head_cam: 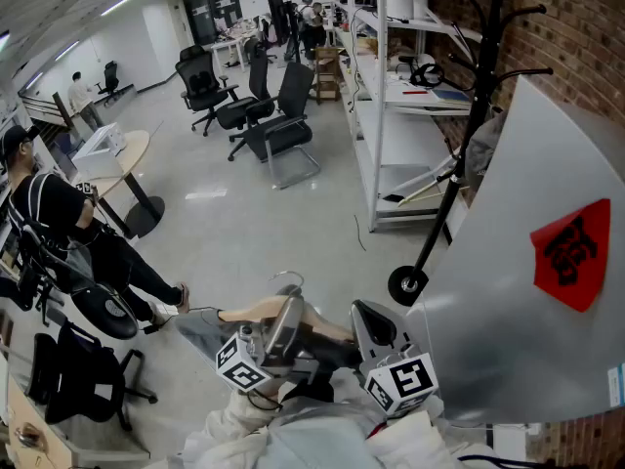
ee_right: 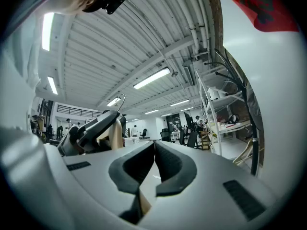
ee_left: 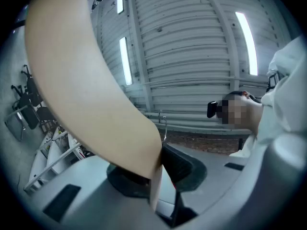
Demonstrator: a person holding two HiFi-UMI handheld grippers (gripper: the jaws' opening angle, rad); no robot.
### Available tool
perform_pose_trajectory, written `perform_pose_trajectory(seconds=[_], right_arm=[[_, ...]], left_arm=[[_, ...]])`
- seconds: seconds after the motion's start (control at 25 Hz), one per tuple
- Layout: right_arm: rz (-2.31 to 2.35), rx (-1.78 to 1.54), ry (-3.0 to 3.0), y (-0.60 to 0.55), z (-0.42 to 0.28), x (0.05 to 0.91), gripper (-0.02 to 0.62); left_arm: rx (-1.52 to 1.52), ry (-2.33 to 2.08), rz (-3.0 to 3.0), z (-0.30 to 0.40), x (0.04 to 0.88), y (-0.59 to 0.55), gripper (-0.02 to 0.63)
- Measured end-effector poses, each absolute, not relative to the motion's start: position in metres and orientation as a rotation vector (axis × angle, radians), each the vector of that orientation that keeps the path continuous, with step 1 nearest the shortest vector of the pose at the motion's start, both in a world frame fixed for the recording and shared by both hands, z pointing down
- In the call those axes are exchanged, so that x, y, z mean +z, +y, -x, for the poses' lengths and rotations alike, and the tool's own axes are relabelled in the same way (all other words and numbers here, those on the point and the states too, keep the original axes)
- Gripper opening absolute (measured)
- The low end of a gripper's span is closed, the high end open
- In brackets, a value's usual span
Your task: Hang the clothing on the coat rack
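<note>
A beige wooden hanger [head_cam: 262,312] with a metal hook [head_cam: 290,279] lies across both grippers low in the head view. My left gripper [head_cam: 285,322] is shut on it. In the left gripper view its broad arm [ee_left: 91,80] runs down between the jaws, and the hook [ee_left: 163,124] shows beyond. My right gripper [head_cam: 369,322] is shut, with a sliver of the hanger [ee_right: 142,202] between its pads. Grey cloth [head_cam: 195,332] hangs by the hanger's left end. The black coat rack [head_cam: 477,106] stands upright to the right, ahead of both grippers.
A large pale panel with a red sticker [head_cam: 571,252] fills the right side, close to the right gripper. White shelving [head_cam: 391,96] stands behind the rack. Office chairs [head_cam: 278,130] sit mid-floor. A person in black [head_cam: 59,213] stands at the left.
</note>
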State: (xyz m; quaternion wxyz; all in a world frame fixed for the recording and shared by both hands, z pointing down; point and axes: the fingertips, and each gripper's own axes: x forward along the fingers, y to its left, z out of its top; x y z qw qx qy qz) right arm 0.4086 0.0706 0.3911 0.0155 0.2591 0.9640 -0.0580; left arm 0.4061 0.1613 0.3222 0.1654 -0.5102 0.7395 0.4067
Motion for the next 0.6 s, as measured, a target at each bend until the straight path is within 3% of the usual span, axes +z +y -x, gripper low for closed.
perform_pose_trajectory(seconds=[0.6], right_arm=[[-0.804,-0.170,3.055,0.075,-0.312,0.406,0.025]], left_arm=[[1.237,2.092,1.456,-0.304,0.334,0.162,0.091]])
